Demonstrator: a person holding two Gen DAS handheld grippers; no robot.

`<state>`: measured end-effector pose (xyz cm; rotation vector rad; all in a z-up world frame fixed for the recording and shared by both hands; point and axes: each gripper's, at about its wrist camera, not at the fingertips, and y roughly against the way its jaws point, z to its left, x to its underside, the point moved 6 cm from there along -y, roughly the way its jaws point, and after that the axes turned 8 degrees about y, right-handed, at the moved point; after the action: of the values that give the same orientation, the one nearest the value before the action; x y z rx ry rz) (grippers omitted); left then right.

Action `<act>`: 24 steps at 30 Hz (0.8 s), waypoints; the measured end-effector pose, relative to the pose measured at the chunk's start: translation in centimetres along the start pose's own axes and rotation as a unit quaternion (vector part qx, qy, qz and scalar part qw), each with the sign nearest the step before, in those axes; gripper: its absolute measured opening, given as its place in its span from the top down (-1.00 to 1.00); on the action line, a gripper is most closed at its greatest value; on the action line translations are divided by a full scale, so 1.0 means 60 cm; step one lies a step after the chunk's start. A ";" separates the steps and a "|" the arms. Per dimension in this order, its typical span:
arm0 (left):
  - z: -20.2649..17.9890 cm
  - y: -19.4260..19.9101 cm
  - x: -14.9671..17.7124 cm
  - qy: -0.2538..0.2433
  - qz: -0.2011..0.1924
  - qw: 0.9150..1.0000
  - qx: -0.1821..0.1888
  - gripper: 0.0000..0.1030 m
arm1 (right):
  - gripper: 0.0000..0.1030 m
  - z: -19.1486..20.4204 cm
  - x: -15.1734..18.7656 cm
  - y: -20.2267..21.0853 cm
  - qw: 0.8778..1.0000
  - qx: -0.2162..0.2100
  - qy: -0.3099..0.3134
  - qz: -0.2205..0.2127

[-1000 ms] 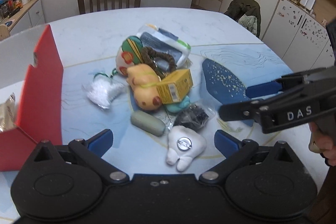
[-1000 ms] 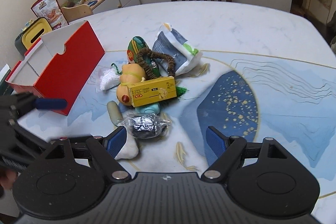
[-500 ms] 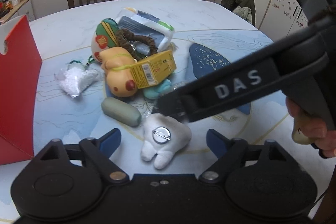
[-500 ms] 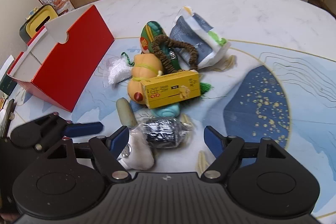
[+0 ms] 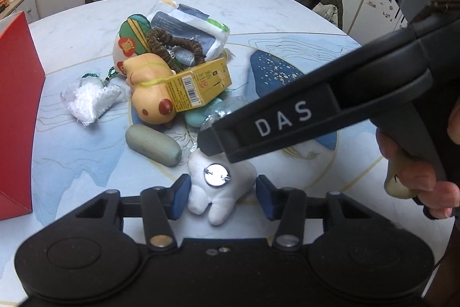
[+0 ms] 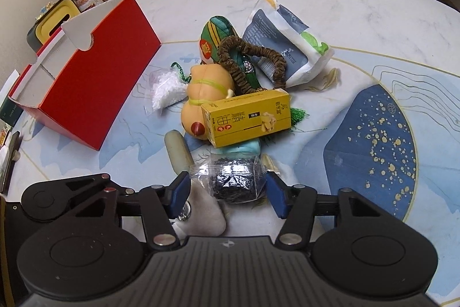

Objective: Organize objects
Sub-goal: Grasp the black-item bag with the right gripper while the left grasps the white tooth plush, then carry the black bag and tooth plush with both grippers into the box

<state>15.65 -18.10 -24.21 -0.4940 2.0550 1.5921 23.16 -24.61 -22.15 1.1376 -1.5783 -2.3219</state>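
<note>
The left tongs (image 5: 222,199), jaws just closing, straddle the white tooth plush (image 5: 221,192) at the pile's near edge without quite pressing it. The right tongs (image 6: 228,193), also closing, bracket the clear packet of dark bits (image 6: 231,181). The red box (image 6: 86,82) stands left on the counter (image 6: 345,19).

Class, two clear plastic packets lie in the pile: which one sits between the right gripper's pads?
The packet of dark contents, nearest the right gripper. The other packet holds white granules, lying nearer the red box.
</note>
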 end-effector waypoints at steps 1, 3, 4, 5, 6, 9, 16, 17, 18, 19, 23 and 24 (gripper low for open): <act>0.000 0.001 0.001 0.001 0.001 1.000 0.003 0.07 | -0.04 0.000 0.001 0.000 1.000 0.000 -0.001 0.000; 0.000 0.003 0.002 0.002 0.002 1.000 0.007 0.09 | 0.08 -0.002 0.002 0.001 1.000 0.001 -0.004 0.000; -0.001 0.003 0.003 0.001 0.002 1.000 0.007 0.10 | 0.14 -0.003 0.004 0.001 1.000 0.002 -0.006 0.000; -0.001 0.003 0.003 -0.001 0.003 1.000 0.006 0.10 | 0.15 -0.003 0.004 0.002 1.000 0.001 -0.007 0.000; -0.002 0.004 0.004 -0.002 0.003 1.000 0.006 0.10 | 0.16 -0.003 0.005 0.004 1.000 0.002 -0.008 -0.002; -0.002 0.010 0.003 0.000 0.000 1.000 0.009 0.10 | 0.24 -0.003 0.007 0.006 1.000 0.006 -0.008 -0.004; 0.002 0.037 -0.003 0.007 -0.010 1.000 0.015 0.11 | 0.25 0.000 0.007 0.027 1.000 0.008 -0.013 -0.019; 0.005 0.044 -0.005 0.009 -0.013 1.000 0.014 0.11 | 0.25 0.001 0.008 0.032 1.000 0.008 -0.014 -0.021; 0.007 0.051 -0.008 0.010 -0.016 1.000 0.013 0.11 | 0.25 0.003 0.008 0.038 1.000 0.007 -0.014 -0.024; 0.010 0.059 -0.010 0.012 -0.019 1.000 0.013 0.11 | 0.25 0.003 0.008 0.045 0.999 0.007 -0.015 -0.027; 0.025 0.092 -0.024 0.024 -0.030 0.999 0.015 0.11 | 0.25 0.008 0.003 0.078 0.999 0.006 -0.016 -0.047; 0.029 0.101 -0.028 0.029 -0.033 0.999 0.015 0.11 | 0.25 0.010 0.000 0.086 0.999 0.007 -0.015 -0.052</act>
<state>13.89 -14.91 -18.80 -0.5985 2.0807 1.5226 21.22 -26.50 -17.71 1.2202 -1.5846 -2.4071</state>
